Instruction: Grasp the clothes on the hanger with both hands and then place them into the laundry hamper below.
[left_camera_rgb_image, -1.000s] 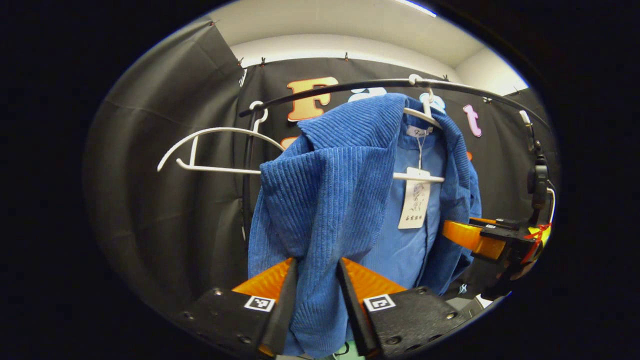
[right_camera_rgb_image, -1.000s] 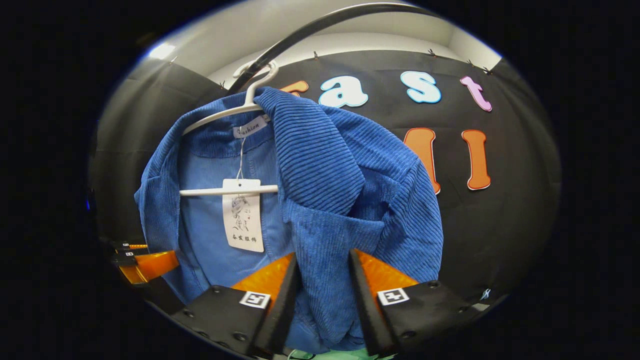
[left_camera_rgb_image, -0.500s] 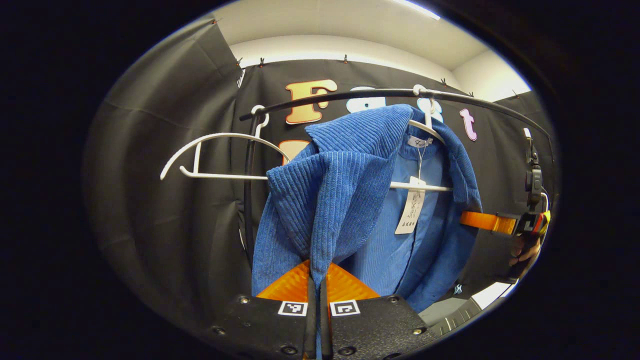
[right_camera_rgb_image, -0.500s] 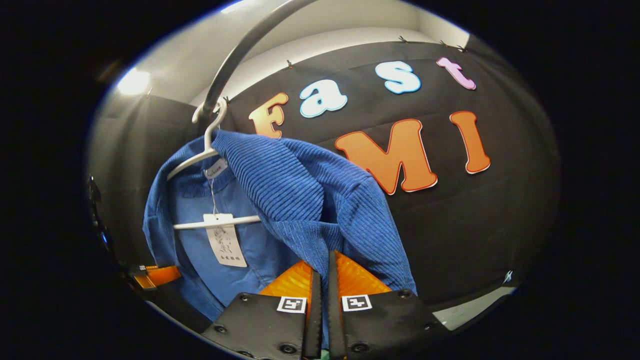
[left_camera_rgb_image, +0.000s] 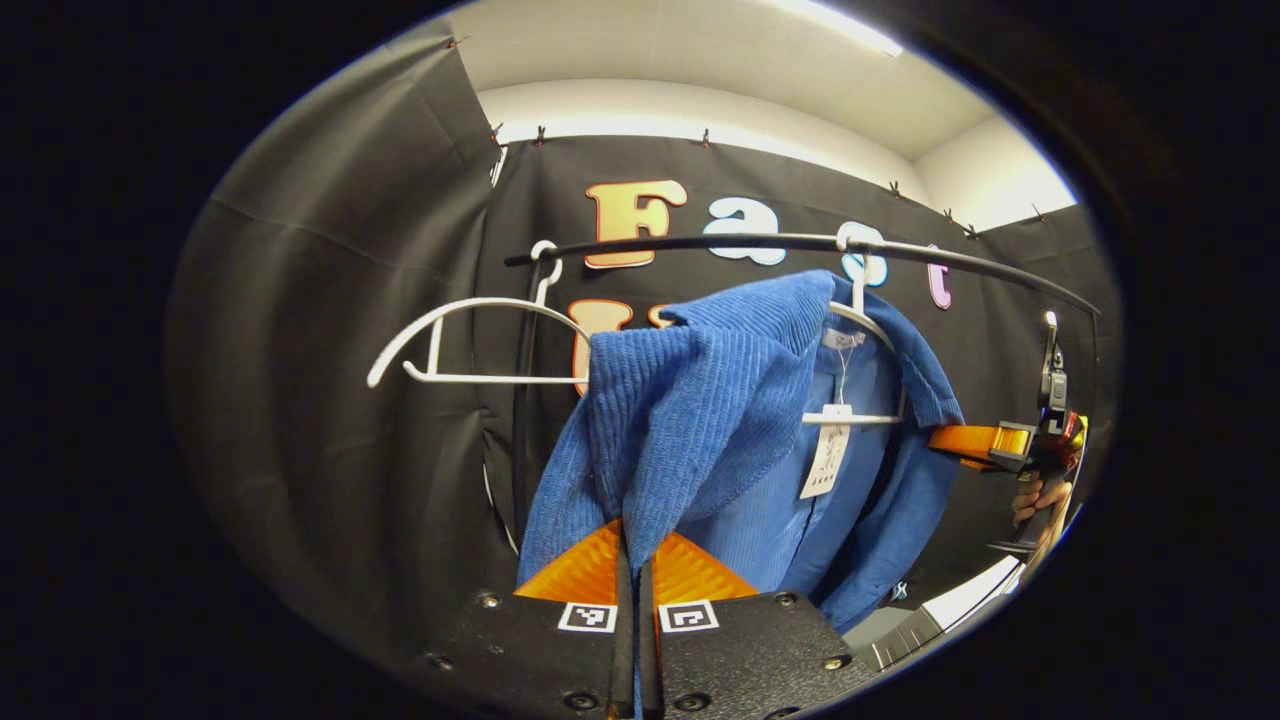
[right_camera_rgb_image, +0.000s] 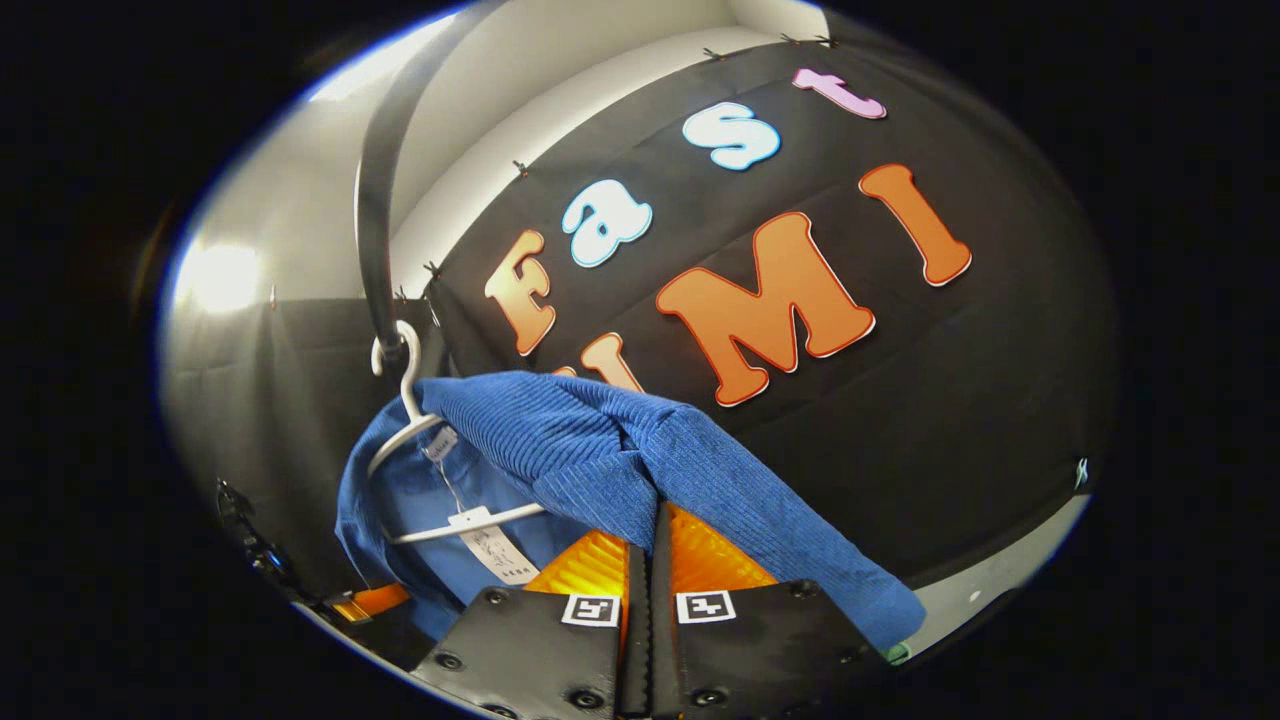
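Observation:
A blue corduroy jacket (left_camera_rgb_image: 700, 400) hangs on a white hanger (left_camera_rgb_image: 858, 315) from a black rail (left_camera_rgb_image: 780, 243), a paper tag (left_camera_rgb_image: 824, 465) dangling inside it. My left gripper (left_camera_rgb_image: 630, 545) is shut on a pinched fold of the jacket's near shoulder. In the right gripper view the jacket (right_camera_rgb_image: 600, 450) stretches from its hanger (right_camera_rgb_image: 405, 430) toward my right gripper (right_camera_rgb_image: 648, 525), which is shut on the other shoulder. The right gripper's orange finger (left_camera_rgb_image: 975, 440) and a hand (left_camera_rgb_image: 1035, 497) holding it show at the jacket's far side. The left gripper's orange finger (right_camera_rgb_image: 365, 603) peeks out low left.
An empty white hanger (left_camera_rgb_image: 470, 340) hangs on the rail left of the jacket. The rail's black upright post (left_camera_rgb_image: 520, 400) stands behind it. Black cloth walls close in the booth. A pale floor strip (right_camera_rgb_image: 990, 580) shows low right.
A second ago both grippers stood open around the jacket's shoulders; they closed on the cloth. Both have since pulled back from the rail, drawing the shoulders off the hanger; the right one tilted.

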